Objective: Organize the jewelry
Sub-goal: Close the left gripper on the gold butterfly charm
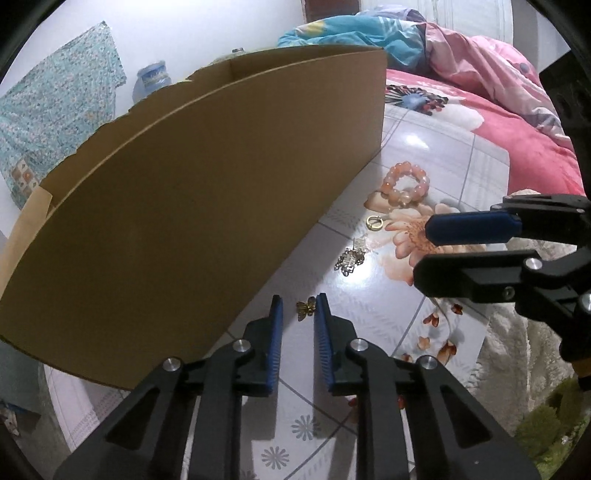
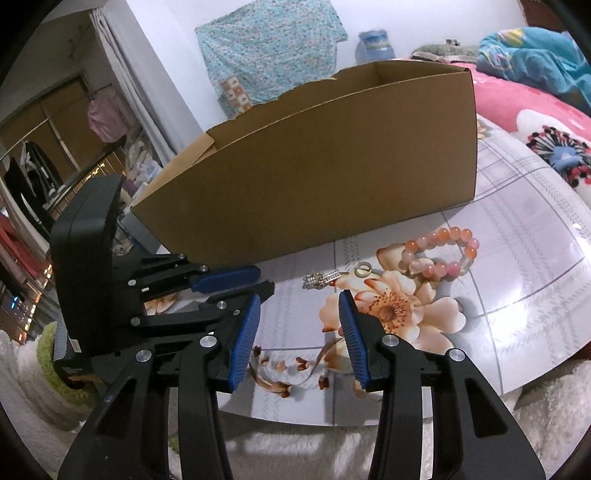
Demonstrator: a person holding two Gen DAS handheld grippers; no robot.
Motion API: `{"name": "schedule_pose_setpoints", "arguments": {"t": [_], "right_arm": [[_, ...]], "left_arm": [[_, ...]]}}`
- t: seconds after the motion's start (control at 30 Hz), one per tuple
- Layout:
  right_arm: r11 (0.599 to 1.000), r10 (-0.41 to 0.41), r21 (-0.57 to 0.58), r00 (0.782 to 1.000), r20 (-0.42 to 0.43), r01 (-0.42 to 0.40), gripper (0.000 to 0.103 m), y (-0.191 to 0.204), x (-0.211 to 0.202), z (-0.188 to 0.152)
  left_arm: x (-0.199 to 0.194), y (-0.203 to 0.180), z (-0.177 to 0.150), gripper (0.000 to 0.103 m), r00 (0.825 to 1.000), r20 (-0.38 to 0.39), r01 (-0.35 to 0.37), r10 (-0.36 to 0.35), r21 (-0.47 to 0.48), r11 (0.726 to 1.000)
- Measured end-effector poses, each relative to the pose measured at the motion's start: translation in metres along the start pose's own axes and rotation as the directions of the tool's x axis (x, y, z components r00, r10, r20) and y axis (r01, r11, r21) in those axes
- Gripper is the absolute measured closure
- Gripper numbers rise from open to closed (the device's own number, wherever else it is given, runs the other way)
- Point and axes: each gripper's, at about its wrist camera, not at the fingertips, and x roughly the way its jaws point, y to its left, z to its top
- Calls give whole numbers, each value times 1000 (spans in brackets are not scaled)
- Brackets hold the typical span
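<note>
A brown cardboard box (image 1: 207,192) stands on a floral mat (image 1: 436,155); it also shows in the right wrist view (image 2: 332,173). Beside it lie a pink bead bracelet (image 1: 406,184) (image 2: 441,254), a gold ring (image 1: 374,222) (image 2: 363,269), a silver filigree piece (image 1: 351,258) (image 2: 320,278) and a small gold butterfly charm (image 1: 306,309). My left gripper (image 1: 299,308) is narrowly open with the butterfly charm between its fingertips, not clamped. My right gripper (image 2: 299,306) is open and empty, above the mat's printed flower (image 2: 391,310), short of the jewelry.
A pink floral blanket (image 1: 517,110) and a teal quilt (image 1: 351,33) lie behind the mat. A blue jar (image 2: 373,44) and a patterned cloth (image 2: 266,48) are by the wall. White fleece (image 2: 332,443) surrounds the mat's near edge.
</note>
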Motion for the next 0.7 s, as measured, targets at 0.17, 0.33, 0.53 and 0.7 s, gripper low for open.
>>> {"name": "schedule_pose_setpoints", "arguments": {"t": [0.17, 0.33, 0.53, 0.7], "right_arm": [[1000, -1, 9, 1000, -3, 1, 61, -4, 1, -2], [1000, -4, 11, 1000, -6, 4, 61, -3, 2, -3], [1000, -6, 10, 1000, -5, 6, 61, -3, 1, -4], [1000, -7, 9, 1000, -7, 7, 61, -1, 2, -4]], "left_arm": [[1, -1, 0, 90, 1000, -2, 11, -11, 4, 1000], [0, -1, 0, 96, 1000, 5, 23, -23, 8, 1000], [0, 0, 0, 103, 999, 4, 39, -39, -3, 999], [-7, 1, 1, 101, 999, 16, 46, -46, -6, 999]]}}
